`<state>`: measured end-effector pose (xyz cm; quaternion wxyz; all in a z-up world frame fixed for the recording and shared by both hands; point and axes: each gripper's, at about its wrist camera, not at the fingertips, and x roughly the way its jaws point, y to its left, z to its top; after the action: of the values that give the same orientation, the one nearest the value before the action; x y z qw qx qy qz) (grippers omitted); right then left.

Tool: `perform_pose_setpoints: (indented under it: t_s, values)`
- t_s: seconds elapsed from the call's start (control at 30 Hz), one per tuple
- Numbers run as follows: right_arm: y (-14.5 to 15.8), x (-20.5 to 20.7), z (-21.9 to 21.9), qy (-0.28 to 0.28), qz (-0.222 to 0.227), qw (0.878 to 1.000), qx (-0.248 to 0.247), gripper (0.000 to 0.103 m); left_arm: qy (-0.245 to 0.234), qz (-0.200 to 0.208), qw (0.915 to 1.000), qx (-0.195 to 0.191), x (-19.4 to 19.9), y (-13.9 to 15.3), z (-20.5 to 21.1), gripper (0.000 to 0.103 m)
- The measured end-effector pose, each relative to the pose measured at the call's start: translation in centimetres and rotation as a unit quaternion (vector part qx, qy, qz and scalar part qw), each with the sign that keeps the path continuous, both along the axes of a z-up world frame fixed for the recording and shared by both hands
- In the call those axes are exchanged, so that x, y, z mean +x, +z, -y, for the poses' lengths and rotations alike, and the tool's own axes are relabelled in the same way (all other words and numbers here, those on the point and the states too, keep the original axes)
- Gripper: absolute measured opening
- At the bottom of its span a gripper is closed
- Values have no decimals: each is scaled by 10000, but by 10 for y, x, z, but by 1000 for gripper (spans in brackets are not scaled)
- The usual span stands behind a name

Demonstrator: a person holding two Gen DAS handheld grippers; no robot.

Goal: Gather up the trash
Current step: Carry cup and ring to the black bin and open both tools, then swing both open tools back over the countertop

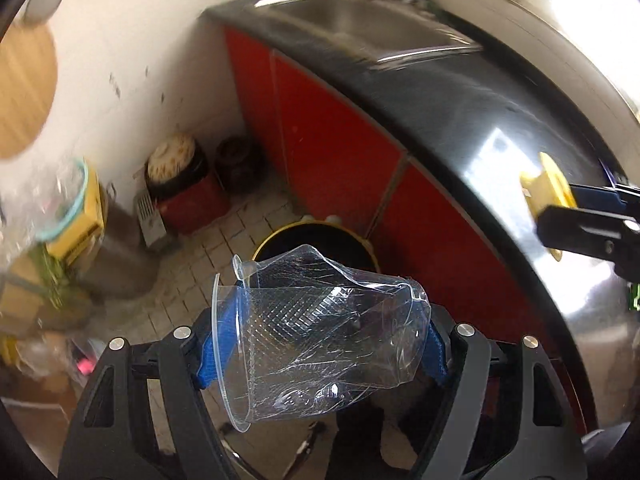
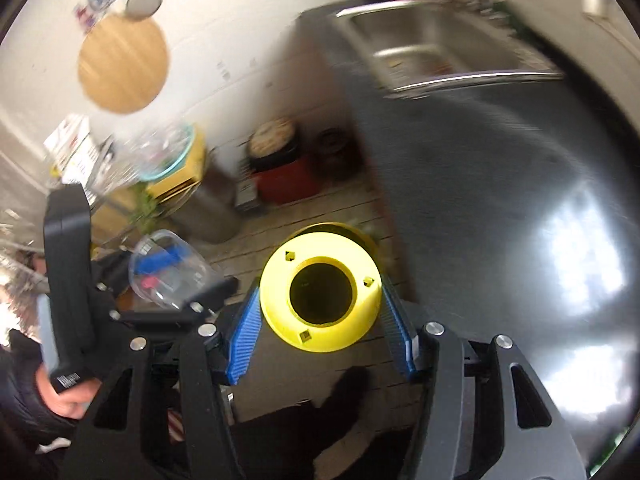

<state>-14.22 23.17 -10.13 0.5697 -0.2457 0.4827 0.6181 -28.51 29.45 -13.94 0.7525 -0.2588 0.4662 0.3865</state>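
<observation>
Kitchen corner: glossy black worktop (image 1: 460, 120) over red cabinets. Left hand-held gripper (image 1: 320, 336) clamping crumpled clear plastic cup (image 1: 320, 320); right hand-held gripper (image 2: 320, 312) clamping yellow plastic spool (image 2: 320, 292). Both above yellow-rimmed round floor bin (image 1: 280, 236), not yet dropped.

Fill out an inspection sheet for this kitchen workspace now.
Surface: glossy black countertop, bare where visible.
Job's things: crumpled clear plastic cup; yellow plastic spool; yellow-rimmed black bin on the floor below.
Clutter: red pot, boxes by the wall.
Grippers: left claw shut on cup; right claw shut on spool.
Cables: nothing seen.
Surroundings: steel sink, red cabinet doors, tiled floor.
</observation>
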Motion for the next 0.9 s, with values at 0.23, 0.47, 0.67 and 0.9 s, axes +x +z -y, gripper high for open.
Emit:
perform_pose_setpoints:
  t_s: [0.23, 0.47, 0.67, 0.9]
  values:
    - [-47, -35, -73, 267, -130, 9981, -546, 55, 76, 227, 9988, -427, -18, -62, -34, 74]
    - [-78, -41, -103, 338, -64, 9952, -916, 55, -8, 336, 9972, -674, -13, -92, -47, 76]
    - [-79, -44, -117, 404, 52, 9951, -898, 75, 40, 334, 9964, -783, -14, -103, -59, 88]
    - [-64, -30, -107, 289, 21, 9966, -771, 76, 1, 261, 9971, -711, -12, -96, -57, 89]
